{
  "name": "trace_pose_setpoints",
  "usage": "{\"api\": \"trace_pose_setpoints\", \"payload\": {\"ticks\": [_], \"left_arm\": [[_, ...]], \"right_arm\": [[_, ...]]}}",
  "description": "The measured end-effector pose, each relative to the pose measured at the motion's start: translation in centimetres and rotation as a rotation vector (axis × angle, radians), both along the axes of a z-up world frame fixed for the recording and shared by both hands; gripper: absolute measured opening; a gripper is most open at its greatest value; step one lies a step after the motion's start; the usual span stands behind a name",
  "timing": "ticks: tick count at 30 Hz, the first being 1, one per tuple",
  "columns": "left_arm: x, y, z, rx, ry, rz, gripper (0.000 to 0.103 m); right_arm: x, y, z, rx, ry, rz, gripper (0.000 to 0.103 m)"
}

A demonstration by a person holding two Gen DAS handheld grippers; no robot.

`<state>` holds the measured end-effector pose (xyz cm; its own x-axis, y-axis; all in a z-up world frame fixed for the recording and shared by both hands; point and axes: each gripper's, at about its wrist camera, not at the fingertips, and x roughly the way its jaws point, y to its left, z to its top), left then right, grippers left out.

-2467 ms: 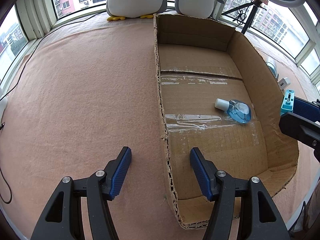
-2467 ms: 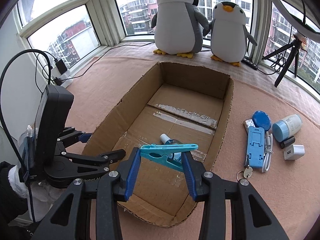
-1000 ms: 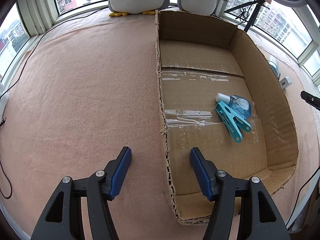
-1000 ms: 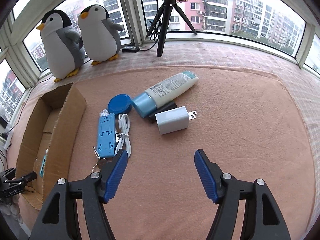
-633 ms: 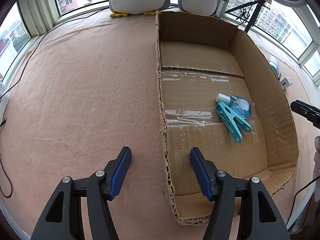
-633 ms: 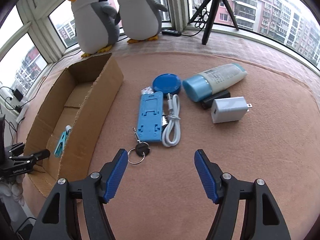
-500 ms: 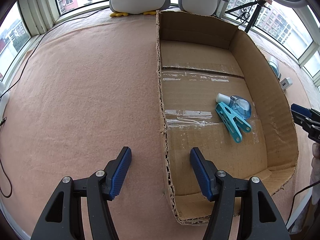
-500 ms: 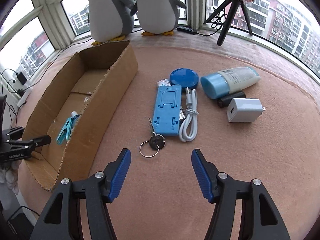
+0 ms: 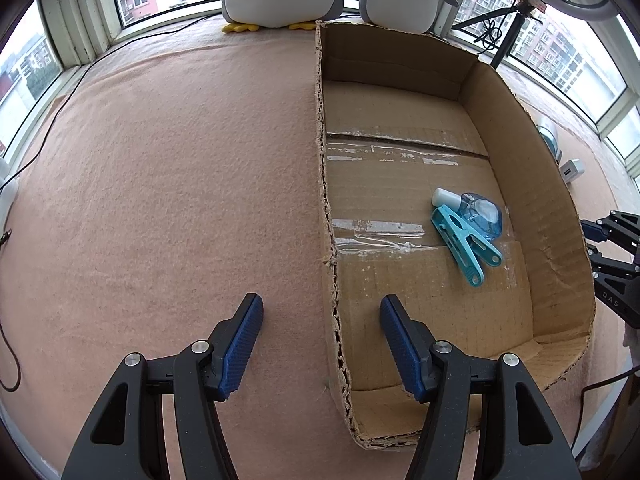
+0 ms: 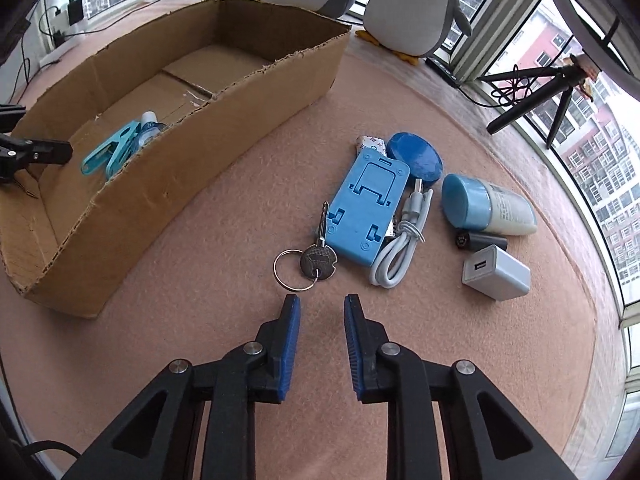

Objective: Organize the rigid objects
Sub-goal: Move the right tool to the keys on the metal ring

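- Nearest the right wrist camera: right gripper (image 10: 319, 304), fingers narrowed to a slim gap, nothing between them, poised over the pink felt mat (image 10: 200, 248).
- Just beyond its tips: key (image 10: 319, 254) on a ring (image 10: 292, 270), blade pointing away toward the box.
- Beside the key, touching it: blue phone stand (image 10: 366, 208), long axis running away from the camera; white cable (image 10: 402, 246) coiled against it.
- Further right, seen clearly only here: white charger (image 10: 496, 273), black battery (image 10: 478, 241), lotion tube (image 10: 488, 210), blue round lid (image 10: 416, 156).
- Left wrist view: left gripper (image 9: 320, 312), fingers spread wide, straddling the near wall of the cardboard box (image 9: 326, 184).
- Inside the box: teal clothes peg (image 9: 464, 244) lying diagonally, touching a small blue bottle (image 9: 480, 212), white cap pointing left.
- Far edge: two plush penguins (image 10: 416, 12).
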<state>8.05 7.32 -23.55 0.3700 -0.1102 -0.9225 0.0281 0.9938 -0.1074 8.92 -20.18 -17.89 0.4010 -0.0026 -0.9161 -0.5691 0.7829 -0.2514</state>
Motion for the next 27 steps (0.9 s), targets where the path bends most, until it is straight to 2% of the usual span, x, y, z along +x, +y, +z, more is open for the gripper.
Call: {"api": "trace_pose_setpoints", "payload": {"ticks": [6, 11, 13, 16, 22, 27], "left_arm": [[0.2, 0.2, -0.1, -0.018, 0.004, 0.002, 0.065], [0.2, 0.2, -0.2, -0.025, 0.006, 0.000, 0.065], [0.3, 0.2, -0.2, -0.027, 0.006, 0.001, 0.065], [0.2, 0.2, -0.1, -0.028, 0.006, 0.000, 0.065], [0.2, 0.1, -0.1, -0.029, 0.006, 0.000, 0.065], [0.2, 0.1, -0.1, -0.029, 0.006, 0.001, 0.065]], "right_arm": [[0.5, 1.0, 0.0, -0.008, -0.015, 0.046, 0.018], [0.9, 1.5, 0.2, 0.031, 0.008, 0.062, 0.018], [1.2, 1.4, 0.1, 0.031, 0.006, 0.044, 0.018], [2.3, 0.7, 0.1, 0.115, 0.070, -0.010, 0.021], [3.6, 0.1, -0.4, 0.192, 0.115, -0.077, 0.021], [3.7, 0.5, -0.5, 0.165, 0.100, -0.079, 0.031]]}}
